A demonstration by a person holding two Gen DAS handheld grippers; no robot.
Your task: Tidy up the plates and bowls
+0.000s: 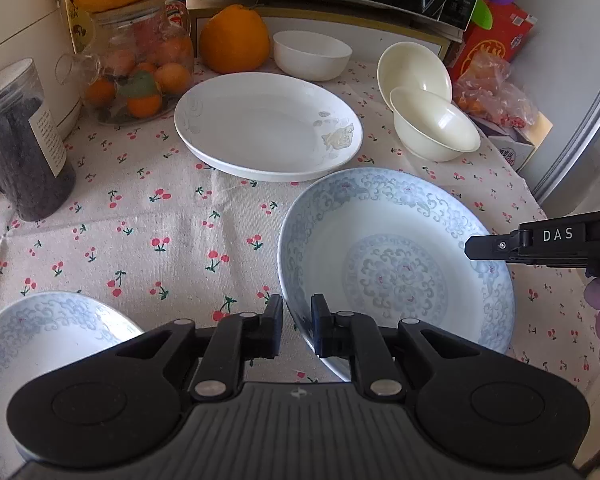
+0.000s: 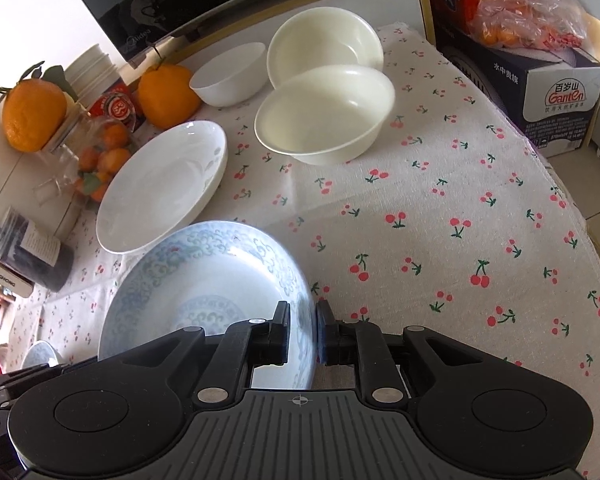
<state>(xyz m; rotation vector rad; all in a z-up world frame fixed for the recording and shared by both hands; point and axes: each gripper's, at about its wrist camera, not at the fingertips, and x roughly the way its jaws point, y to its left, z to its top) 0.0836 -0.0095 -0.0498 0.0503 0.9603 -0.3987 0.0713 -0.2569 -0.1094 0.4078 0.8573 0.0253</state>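
Partly hidden: blue plate [image 2: 204, 280] rim behind right gripper [image 2: 303, 332] fingers.

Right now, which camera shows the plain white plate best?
The left wrist view: the plain white plate lies whole and near centre, its rim decoration clear. The right wrist view shows it off to the left, foreshortened and glary, its near edge behind the blue-patterned plate.

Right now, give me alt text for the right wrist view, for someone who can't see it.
The right hand-held gripper grips the rim of a blue-patterned plate on a cherry-print tablecloth. Behind it sit a white plate, two cream bowls, one leaning on the other, and a white bowl, with oranges at the back.
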